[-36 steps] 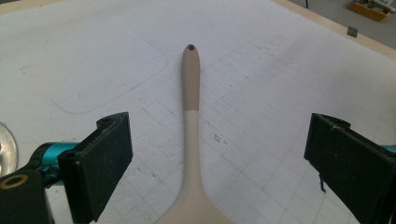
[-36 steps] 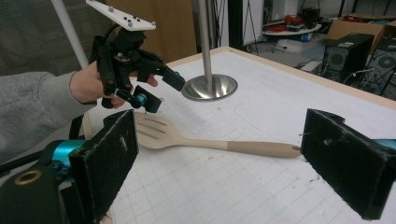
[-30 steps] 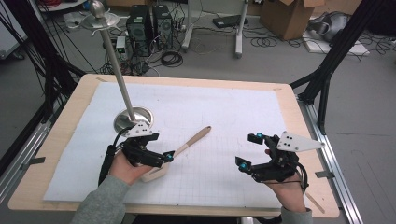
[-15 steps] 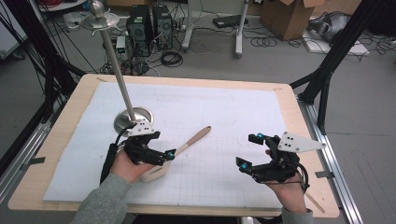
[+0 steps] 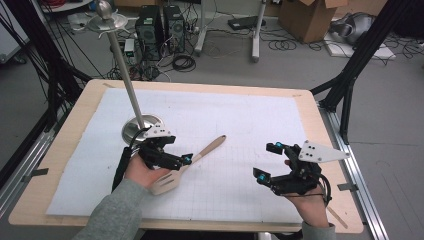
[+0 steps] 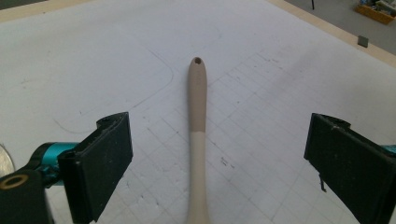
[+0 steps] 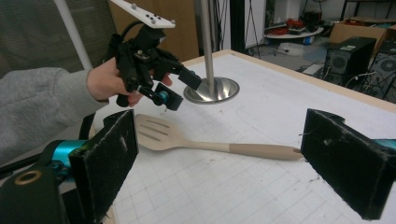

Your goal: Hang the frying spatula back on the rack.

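nearest the person in the high view, the right gripper (image 5: 271, 162) hovered released above the white gridded mat (image 5: 240, 125), jaws spread wide with nothing between them, well apart from the pale wooden slotted spatula with a tan-tipped handle (image 5: 192, 161). the left gripper (image 5: 176, 152) sat over the spatula's neck, also released, jaws parted and not closed on the wood; from above, the hand (image 5: 142, 171) hid part of the blade.

the left gripper view showed what the high view could not: the handle ran straight up between the two black jaws, clear of both, with the pale lower shaft changing to a darker tan upper part ending in a small hanging hole (image 6: 198, 60). the blade lay out of that frame.

the right gripper view gave the side-on look: the spatula lay flat on the mat, its blade cut with long slots (image 7: 154, 131), handle pointing toward the right jaw. the left gripper hung just above the blade end, not touching it.

farther off stood the polished metal stand with a round dished base and thin upright pole (image 5: 141, 124), just beyond the left gripper, on the light wooden table (image 5: 315, 107).
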`<state>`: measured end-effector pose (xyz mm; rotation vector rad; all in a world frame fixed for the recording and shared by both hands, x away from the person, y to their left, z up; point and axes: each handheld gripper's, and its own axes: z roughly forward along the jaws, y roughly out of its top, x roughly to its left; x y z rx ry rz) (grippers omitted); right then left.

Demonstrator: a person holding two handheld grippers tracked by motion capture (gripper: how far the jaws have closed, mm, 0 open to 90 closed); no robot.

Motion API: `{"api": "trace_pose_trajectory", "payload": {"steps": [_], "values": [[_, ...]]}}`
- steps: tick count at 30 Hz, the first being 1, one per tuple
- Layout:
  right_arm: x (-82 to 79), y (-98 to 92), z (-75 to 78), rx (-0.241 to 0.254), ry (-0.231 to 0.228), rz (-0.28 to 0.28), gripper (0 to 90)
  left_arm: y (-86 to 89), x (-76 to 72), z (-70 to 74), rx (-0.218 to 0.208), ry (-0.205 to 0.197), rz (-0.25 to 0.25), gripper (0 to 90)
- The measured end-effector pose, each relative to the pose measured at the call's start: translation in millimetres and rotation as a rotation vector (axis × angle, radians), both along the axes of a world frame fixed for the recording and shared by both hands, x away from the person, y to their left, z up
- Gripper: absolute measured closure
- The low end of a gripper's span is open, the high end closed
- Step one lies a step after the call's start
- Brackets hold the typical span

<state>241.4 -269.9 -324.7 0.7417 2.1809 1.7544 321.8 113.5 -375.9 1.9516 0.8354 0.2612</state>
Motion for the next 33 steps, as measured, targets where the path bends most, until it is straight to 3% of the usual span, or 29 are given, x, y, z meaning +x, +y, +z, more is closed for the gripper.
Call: {"api": "trace_pose_trajectory", "payload": {"steps": [6,14,25,33], "values": [[-2.2,-5.3,2.1,0.015,-0.004,-0.007,10.0,-9.1,8.8,-10.9,0.044,0.029,-0.001,9.7],[-4.9,-7.8,1.9,0.017,-0.001,-0.012,10.0,-19.2,19.7,-20.4,0.067,0.062,0.0,11.1],[-9.7,-13.0,3.6,0.022,-0.008,-0.023,10.1,-37.3,27.1,-32.4,0.168,0.096,-0.045,15.1],[-11.0,-15.4,4.0,0.028,-0.008,-0.025,10.0,-41.7,31.5,-39.0,0.23,0.132,-0.043,23.4]]}}
